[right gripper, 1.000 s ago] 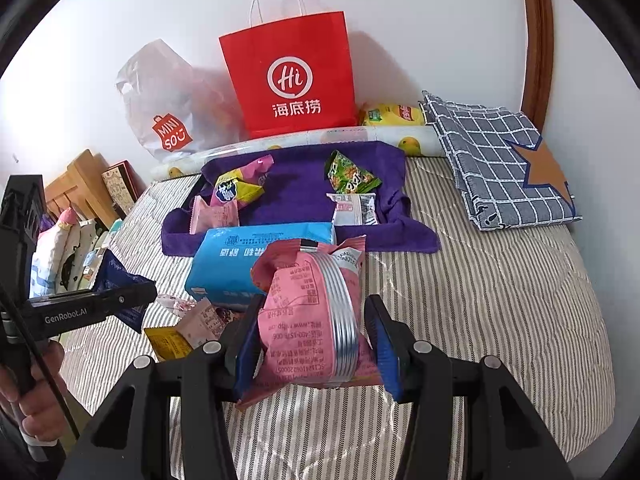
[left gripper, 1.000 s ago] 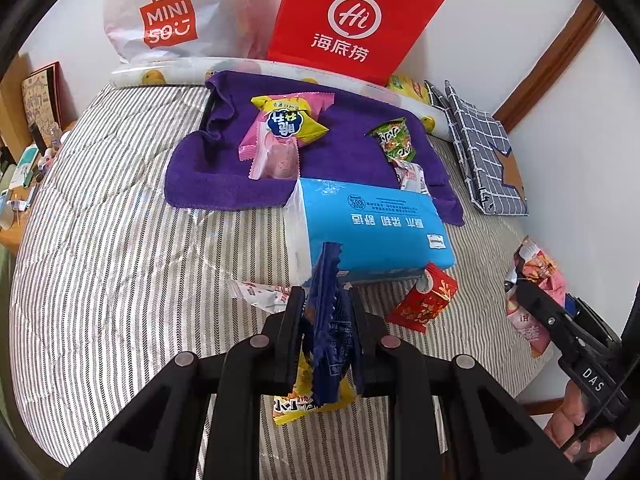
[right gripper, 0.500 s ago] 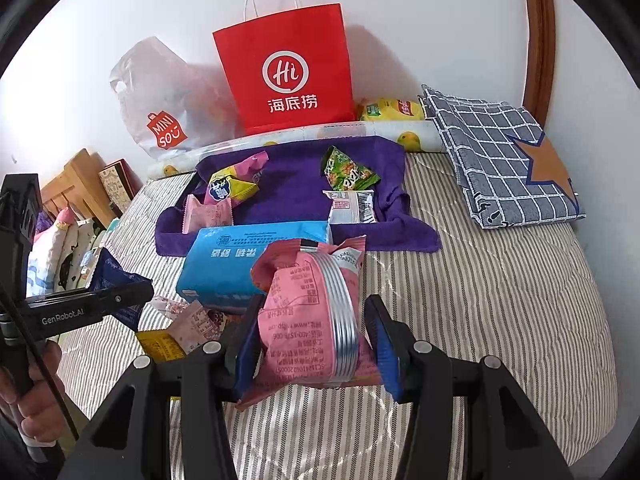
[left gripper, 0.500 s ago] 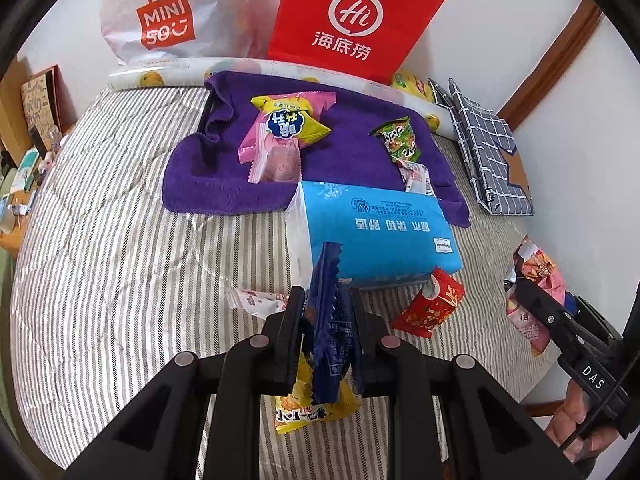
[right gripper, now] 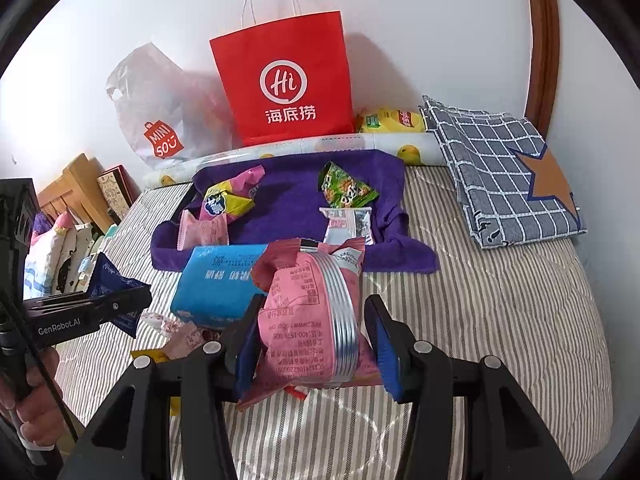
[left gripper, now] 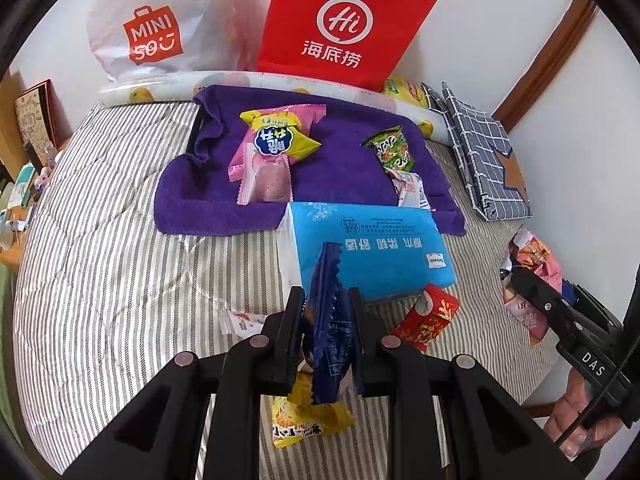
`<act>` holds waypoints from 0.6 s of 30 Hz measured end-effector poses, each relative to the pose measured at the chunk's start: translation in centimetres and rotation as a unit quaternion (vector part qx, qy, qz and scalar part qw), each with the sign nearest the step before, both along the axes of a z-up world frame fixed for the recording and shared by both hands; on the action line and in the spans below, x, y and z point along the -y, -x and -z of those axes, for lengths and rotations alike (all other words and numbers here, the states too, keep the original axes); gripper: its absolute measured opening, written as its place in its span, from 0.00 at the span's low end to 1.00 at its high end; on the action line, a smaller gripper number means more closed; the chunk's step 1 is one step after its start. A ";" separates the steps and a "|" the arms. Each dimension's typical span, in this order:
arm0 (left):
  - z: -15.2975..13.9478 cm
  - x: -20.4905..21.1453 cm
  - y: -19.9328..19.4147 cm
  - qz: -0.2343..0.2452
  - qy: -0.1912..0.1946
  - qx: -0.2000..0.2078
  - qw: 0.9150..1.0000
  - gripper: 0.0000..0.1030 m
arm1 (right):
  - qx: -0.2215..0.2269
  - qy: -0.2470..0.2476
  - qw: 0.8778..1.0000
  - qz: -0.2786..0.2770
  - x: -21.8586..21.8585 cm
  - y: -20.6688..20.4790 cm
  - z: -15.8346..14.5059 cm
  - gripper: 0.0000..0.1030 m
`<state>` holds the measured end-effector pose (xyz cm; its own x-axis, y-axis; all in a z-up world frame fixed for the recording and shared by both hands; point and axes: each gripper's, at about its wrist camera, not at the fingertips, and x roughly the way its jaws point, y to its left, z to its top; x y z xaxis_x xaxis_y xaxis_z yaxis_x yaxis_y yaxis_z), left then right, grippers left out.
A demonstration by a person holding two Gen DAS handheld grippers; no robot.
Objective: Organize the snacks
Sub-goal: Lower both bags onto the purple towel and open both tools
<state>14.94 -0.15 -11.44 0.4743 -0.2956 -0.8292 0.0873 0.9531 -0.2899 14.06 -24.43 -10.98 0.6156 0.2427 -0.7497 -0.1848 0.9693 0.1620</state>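
My left gripper (left gripper: 326, 300) is shut on a dark blue snack packet (left gripper: 326, 268), held upright above the striped bed (left gripper: 120, 280). My right gripper (right gripper: 314, 308) is shut on a pink snack bag (right gripper: 296, 300) with a silver stripe. Each gripper also shows in the other's view: the right gripper (left gripper: 536, 292) at the bed's right edge, the left gripper (right gripper: 132, 300) at the left. A purple towel (left gripper: 344, 168) further back carries a yellow packet (left gripper: 276, 140), pink packets (left gripper: 266, 178), a green packet (left gripper: 390, 150) and a white packet (left gripper: 410, 188).
A blue tissue pack (left gripper: 380, 248) lies in front of the towel, with a red packet (left gripper: 430, 316), a yellow packet (left gripper: 308, 424) and a small wrapper (left gripper: 240, 320) near it. A red paper bag (left gripper: 344, 28), a white plastic bag (left gripper: 152, 28) and a folded checked cloth (left gripper: 484, 160) line the wall.
Both grippers keep their packets and have hardly moved; the views shift only slightly.
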 end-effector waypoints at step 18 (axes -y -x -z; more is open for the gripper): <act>-0.3 -1.6 -3.1 -0.015 0.012 0.006 1.000 0.20 | 0.003 0.011 1.000 -0.009 -1.3 -6.0 0.8 0.47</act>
